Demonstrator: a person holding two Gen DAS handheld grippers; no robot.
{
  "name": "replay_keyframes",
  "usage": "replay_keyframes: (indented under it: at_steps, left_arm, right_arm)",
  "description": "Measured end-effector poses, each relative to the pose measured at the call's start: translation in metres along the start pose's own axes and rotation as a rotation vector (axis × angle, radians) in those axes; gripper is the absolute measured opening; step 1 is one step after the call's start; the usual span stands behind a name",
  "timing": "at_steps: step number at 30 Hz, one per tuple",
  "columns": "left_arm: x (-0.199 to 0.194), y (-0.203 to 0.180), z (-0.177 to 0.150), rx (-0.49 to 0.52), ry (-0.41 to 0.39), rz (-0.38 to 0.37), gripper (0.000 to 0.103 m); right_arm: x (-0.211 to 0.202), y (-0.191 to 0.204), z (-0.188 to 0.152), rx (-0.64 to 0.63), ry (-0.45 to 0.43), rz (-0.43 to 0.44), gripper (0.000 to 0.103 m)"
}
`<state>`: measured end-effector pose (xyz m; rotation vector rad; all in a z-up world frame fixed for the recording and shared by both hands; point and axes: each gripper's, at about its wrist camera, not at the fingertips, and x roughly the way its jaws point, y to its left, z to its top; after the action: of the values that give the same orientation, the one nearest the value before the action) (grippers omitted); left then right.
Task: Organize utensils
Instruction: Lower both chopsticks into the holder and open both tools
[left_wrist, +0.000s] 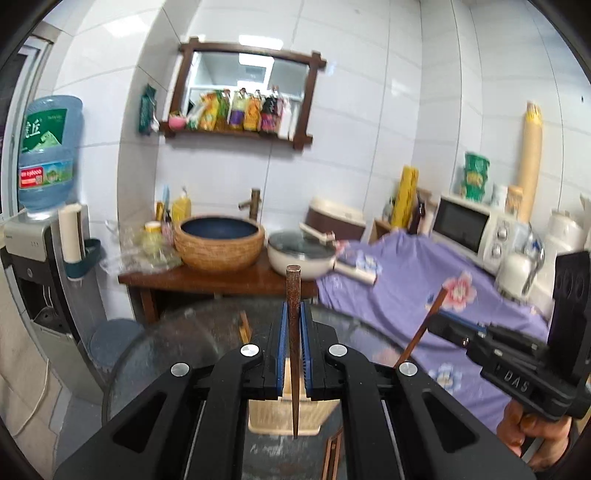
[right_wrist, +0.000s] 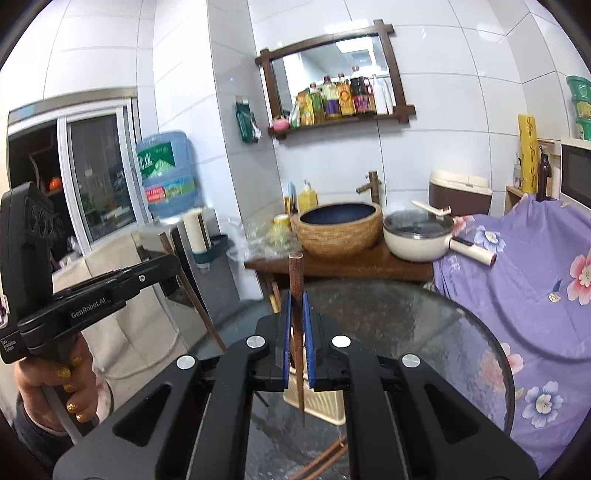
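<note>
Here, one chopstick (left_wrist: 294, 343) is clamped upright in the left gripper (left_wrist: 294, 325) at frame centre; another chopstick (right_wrist: 296, 317) is clamped likewise in the right gripper (right_wrist: 296, 325), above the glass table (right_wrist: 424, 332).

White glossy wall tiles (left_wrist: 369, 110) reflect ceiling light. A dark wood-framed mirror (left_wrist: 247, 77) hangs above a wooden washstand (left_wrist: 221, 280) bearing a woven-sided basin (left_wrist: 219, 240). A water dispenser (left_wrist: 37, 266) stands at left; a purple floral cloth (left_wrist: 424, 288) drapes furniture beside a round glass table (right_wrist: 424, 332)
</note>
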<state>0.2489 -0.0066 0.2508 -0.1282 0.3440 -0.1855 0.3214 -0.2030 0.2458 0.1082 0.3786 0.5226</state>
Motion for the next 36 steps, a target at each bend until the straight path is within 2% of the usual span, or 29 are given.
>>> replay_keyframes:
  at_steps: [6,10,13,21,36]
  left_arm:
    - [0.003,0.008,0.028,-0.065,-0.08,0.041,0.007]
    - [0.016,0.014,0.035,-0.096,-0.135,0.079,0.007]
    - [0.027,0.012,0.027,-0.082,-0.162,0.104,0.007]
    - [0.064,0.022,-0.016,-0.094,-0.068,0.098,0.007]
    - [0.103,0.032,-0.078,-0.098,0.089,0.088,0.007]
  right_arm:
    - [0.0,0.011,0.035,-0.017,-0.093,-0.034,0.007]
    - [0.012,0.013,0.042,-0.022,-0.129,-0.077,0.007]
    - [0.027,0.012,0.036,-0.028,-0.136,-0.119,0.007]
    - [0.07,-0.008,-0.003,0.027,-0.056,-0.153,0.007]
    - [0.106,-0.025,-0.057,0.058,0.039,-0.166,0.007]
